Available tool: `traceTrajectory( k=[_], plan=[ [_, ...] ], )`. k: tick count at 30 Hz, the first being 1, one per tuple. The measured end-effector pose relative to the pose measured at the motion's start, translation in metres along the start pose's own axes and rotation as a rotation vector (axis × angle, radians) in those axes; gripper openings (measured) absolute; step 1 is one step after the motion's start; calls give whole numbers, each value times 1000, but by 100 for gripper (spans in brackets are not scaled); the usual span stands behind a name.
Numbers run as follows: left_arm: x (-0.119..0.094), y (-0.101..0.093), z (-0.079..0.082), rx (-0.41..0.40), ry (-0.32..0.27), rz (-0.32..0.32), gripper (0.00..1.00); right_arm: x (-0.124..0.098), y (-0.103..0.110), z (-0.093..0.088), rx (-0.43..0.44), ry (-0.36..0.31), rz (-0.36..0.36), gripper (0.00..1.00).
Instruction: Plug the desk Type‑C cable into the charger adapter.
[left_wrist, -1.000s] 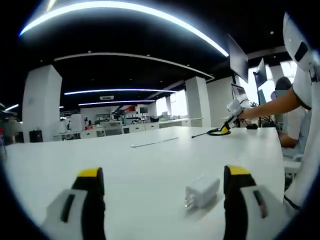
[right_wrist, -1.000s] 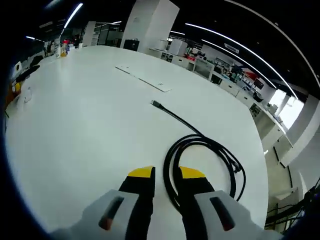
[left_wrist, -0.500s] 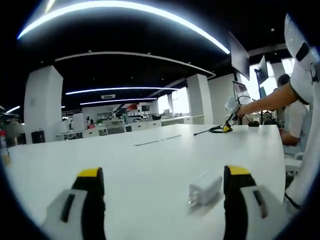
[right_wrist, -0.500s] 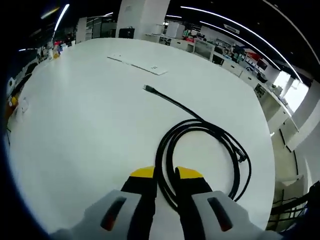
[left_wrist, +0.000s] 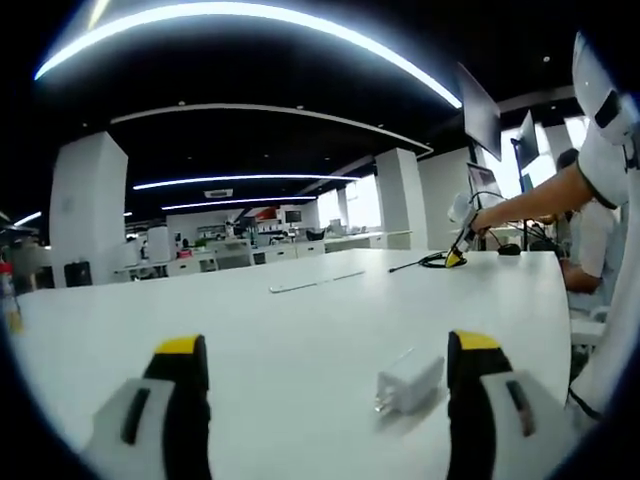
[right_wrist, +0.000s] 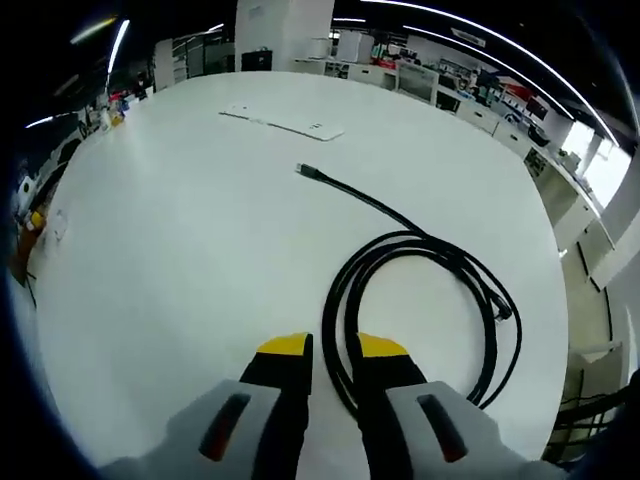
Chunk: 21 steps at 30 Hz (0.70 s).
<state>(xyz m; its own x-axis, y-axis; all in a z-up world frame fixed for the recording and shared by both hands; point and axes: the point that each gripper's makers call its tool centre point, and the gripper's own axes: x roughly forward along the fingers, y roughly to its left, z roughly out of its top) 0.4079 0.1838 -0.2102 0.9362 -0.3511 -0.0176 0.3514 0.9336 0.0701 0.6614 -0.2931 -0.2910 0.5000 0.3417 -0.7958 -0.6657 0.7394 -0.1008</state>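
Cable (right_wrist: 420, 270) in R tongs (right_wrist: 333, 350)

The right gripper (right_wrist: 333, 352) is low over the white table (right_wrist: 180, 260), its two yellow-tipped jaws almost together, with the near loop of the black cable (right_wrist: 430, 270) passing between them. The cable lies coiled on the table, mostly to the right of the jaws. One straight end runs far and to the left and finishes in a small plug (right_wrist: 306, 171). Farther on the table lies a flat white cover strip (right_wrist: 283, 123)
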Motion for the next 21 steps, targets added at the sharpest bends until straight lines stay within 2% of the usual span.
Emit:
traceTrajectory(
  k=[4, 7, 12, 18, 20, 21],
  plan=[
    [0, 0, 0, 1, 5, -1, 99, 2, -10, 0, -9, -2, -1, 11],
    [1, -1, -1, 1, 8, -2, 99, 2, -7, 1, -16, 0, -4, 11],
    [2, -1, 1, 0, 3, -3, 99, 1, -1, -2, -155, 51, -44, 7],
    [2, -2, 1, 2, 7, -2, 99, 4, -3, 0, -195, 89, -66, 6],
    [1, -1, 3, 10, 3, -1, 99, 6, -19, -1, -208, 102, -66, 6],
    [1, -2, 4, 12, 2, -1, 99, 5, -19, -1, -211, 105, -65, 6]
  ],
)
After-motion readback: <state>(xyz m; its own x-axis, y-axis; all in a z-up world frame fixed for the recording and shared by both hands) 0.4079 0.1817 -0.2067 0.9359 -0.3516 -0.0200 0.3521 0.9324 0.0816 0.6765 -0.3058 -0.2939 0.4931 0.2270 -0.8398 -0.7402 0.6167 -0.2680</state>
